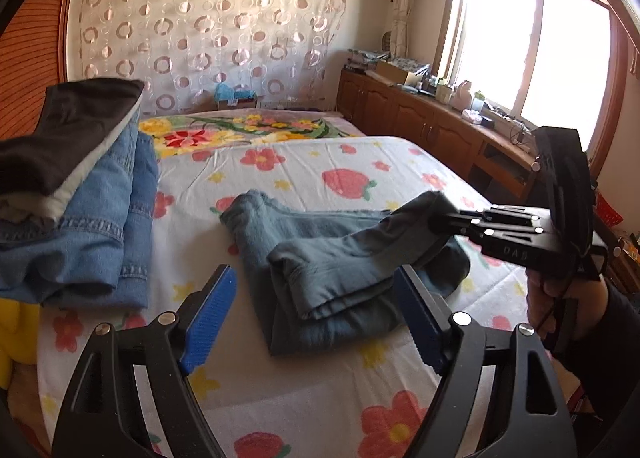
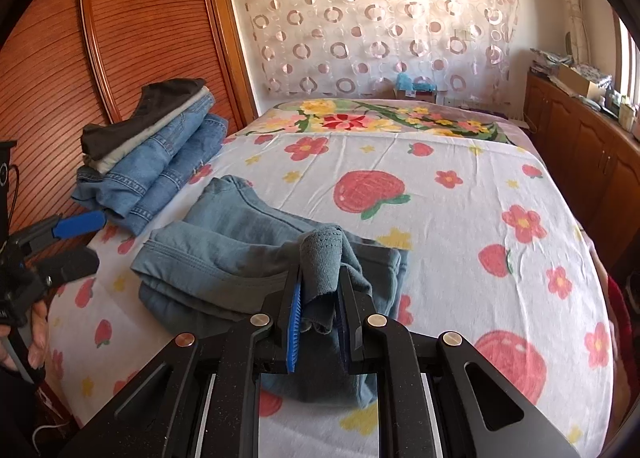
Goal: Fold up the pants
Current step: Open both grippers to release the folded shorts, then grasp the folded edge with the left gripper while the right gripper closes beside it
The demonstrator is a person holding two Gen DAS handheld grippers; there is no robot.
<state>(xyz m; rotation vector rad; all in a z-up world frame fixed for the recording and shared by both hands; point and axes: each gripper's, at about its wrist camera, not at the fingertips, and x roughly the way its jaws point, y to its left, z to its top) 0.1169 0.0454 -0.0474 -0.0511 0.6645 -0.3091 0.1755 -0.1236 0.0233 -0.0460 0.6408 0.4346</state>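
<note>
Grey-blue pants lie partly folded on the floral bed sheet; they also show in the right wrist view. My right gripper is shut on a bunched end of the pants and lifts it slightly above the folded part; it shows in the left wrist view at the right. My left gripper is open and empty, just above the near edge of the pants; it shows in the right wrist view at the left edge.
A stack of folded jeans and dark clothes sits at the bed's left side, also in the right wrist view. A wooden wardrobe stands at left. Wooden cabinets with clutter run under the window at right.
</note>
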